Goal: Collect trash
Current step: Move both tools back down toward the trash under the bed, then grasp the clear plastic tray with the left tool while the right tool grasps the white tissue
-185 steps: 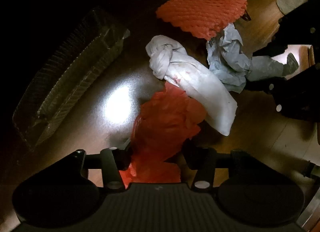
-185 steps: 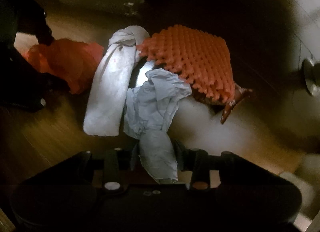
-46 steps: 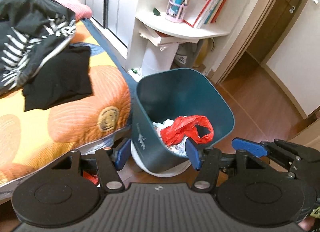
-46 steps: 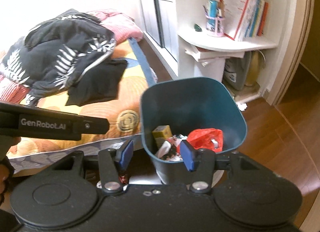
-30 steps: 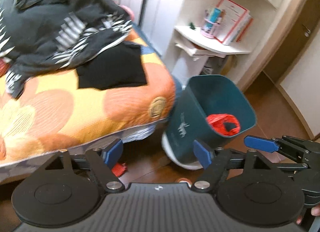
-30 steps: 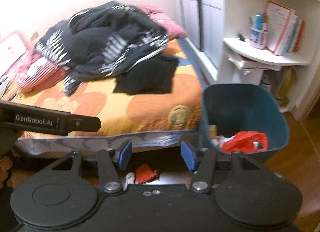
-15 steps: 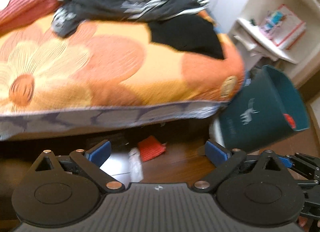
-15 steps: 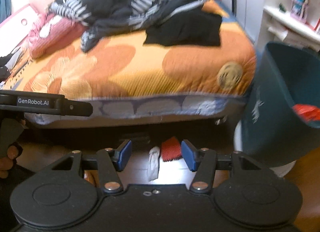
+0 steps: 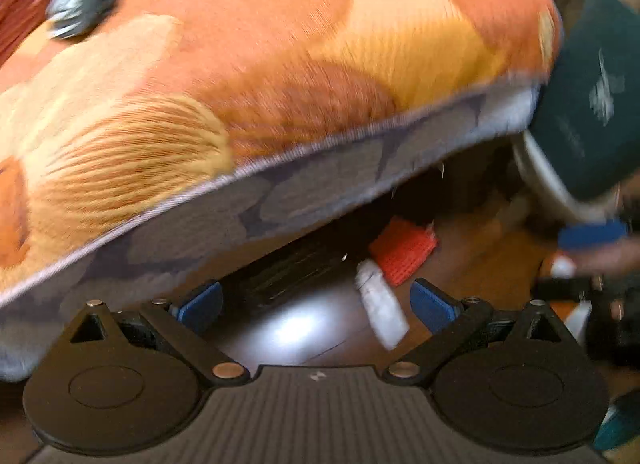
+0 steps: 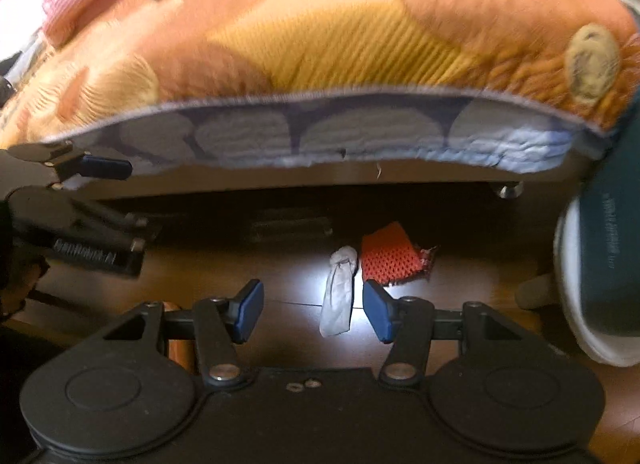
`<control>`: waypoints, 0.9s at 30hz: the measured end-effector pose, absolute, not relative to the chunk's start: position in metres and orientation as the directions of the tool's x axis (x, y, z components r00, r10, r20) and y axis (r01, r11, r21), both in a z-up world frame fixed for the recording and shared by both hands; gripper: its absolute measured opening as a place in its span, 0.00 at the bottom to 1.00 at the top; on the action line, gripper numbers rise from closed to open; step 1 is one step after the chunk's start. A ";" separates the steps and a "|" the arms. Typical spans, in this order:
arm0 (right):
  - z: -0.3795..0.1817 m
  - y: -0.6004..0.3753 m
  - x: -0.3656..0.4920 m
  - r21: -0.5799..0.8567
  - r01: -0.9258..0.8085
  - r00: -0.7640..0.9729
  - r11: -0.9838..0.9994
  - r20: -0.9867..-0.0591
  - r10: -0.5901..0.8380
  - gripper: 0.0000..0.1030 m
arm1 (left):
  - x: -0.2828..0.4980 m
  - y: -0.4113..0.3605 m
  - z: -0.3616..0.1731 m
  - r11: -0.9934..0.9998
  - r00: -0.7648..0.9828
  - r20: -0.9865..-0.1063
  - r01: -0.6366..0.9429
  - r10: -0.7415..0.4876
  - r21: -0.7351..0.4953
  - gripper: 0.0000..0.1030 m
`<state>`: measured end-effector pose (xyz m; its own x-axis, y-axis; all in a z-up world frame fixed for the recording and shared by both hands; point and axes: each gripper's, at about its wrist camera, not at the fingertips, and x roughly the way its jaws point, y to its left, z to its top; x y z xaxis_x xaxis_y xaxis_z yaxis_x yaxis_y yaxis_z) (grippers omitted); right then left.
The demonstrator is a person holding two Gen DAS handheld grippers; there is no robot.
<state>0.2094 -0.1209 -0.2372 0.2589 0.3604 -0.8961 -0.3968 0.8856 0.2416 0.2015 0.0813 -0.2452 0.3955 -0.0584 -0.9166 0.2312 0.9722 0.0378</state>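
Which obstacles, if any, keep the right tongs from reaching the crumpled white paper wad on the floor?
Probably none. The right tongs stand open, empty, and the crumpled white paper wad lies on bare wooden floor ahead, clear of the orange quilted bed edge.

each gripper, the left gripper (image 9: 316, 304) and the right gripper (image 10: 313, 310), is matte black with two round discs at its base. both carry blue pads (image 10: 249, 310) on jointed arms with silver rivets.
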 end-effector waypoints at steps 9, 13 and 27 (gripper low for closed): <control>-0.323 -0.093 0.235 0.219 -0.432 0.157 0.875 -0.937 0.312 0.53 | 0.212 0.089 -0.348 0.904 0.281 -0.959 0.415 -0.018 0.104 0.98; -0.356 -0.085 0.245 0.214 -0.445 0.125 0.870 -0.947 0.297 0.53 | 0.221 0.098 -0.393 0.893 0.255 -0.967 0.434 0.005 0.119 0.98; -0.446 -0.056 0.263 0.197 -0.471 0.038 0.860 -0.969 0.243 0.52 | 0.252 0.135 -0.491 0.928 0.255 -0.967 0.357 0.016 0.110 0.97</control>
<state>0.2635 -0.0555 -0.4464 0.0377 0.2427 -0.9694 -0.4712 0.8597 0.1969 0.2516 0.1346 -0.4915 0.2546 0.0162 -0.9669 0.3568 0.9277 0.1095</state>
